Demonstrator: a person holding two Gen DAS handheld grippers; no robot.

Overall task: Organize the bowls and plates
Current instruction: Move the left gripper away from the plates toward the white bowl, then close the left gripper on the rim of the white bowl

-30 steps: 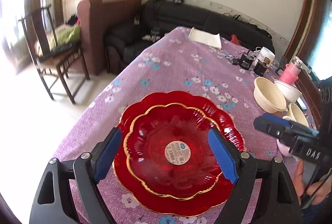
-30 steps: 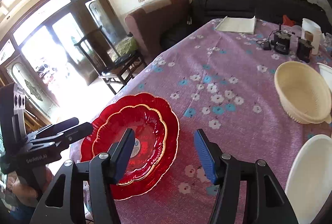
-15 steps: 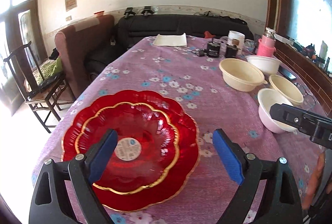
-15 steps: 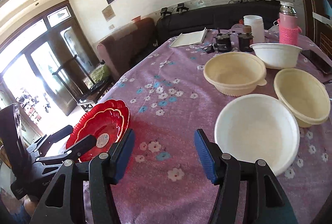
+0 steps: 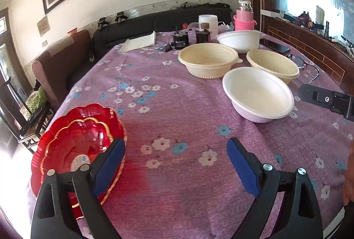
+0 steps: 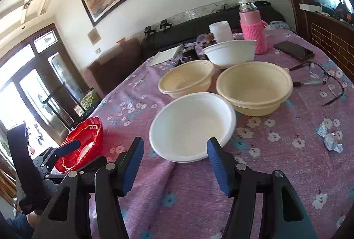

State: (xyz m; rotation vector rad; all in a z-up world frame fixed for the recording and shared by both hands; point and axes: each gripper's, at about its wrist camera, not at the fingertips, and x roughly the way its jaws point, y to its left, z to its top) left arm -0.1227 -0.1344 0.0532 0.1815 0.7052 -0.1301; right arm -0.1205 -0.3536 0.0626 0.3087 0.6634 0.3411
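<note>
- Left wrist view: my left gripper (image 5: 176, 163) points down over the purple flowered tablecloth (image 5: 177, 110); its blue-padded fingers (image 5: 242, 169) have just been spreading wider and stand well apart, with only cloth between them.
- Two scalloped red glass plates (image 5: 75, 141), gold-rimmed and glossy, lie stacked at the table's near left corner, the smaller inside the larger, a round sticker at its centre; my left-hand finger crosses in front of their rim.
- A smooth white bowl (image 5: 257, 94) sits toward the right edge; beyond it stand two ribbed cream bowls (image 5: 208, 60) and another white bowl (image 5: 239, 40).
- At the far edge I see a pink flask in a knitted sleeve (image 5: 244, 19) and a white jar (image 5: 208, 22); behind are a dark sofa and a framed painting on a pale wall.
- Right wrist view: my right gripper (image 6: 174, 163) tilts down at the nearest white bowl (image 6: 192, 126); its fingers are parted, not touching the rim, nothing between the pads.
- The cream bowls (image 6: 254, 86) sit just behind it, close together.
- Spectacles (image 6: 323, 79) and a dark phone (image 6: 294, 50) lie near the right edge, foil-wrapped sweets (image 6: 330, 135) nearer me.
- The red plates (image 6: 81, 144) are at the left edge, my other gripper above them; bright glass doors lie beyond.
</note>
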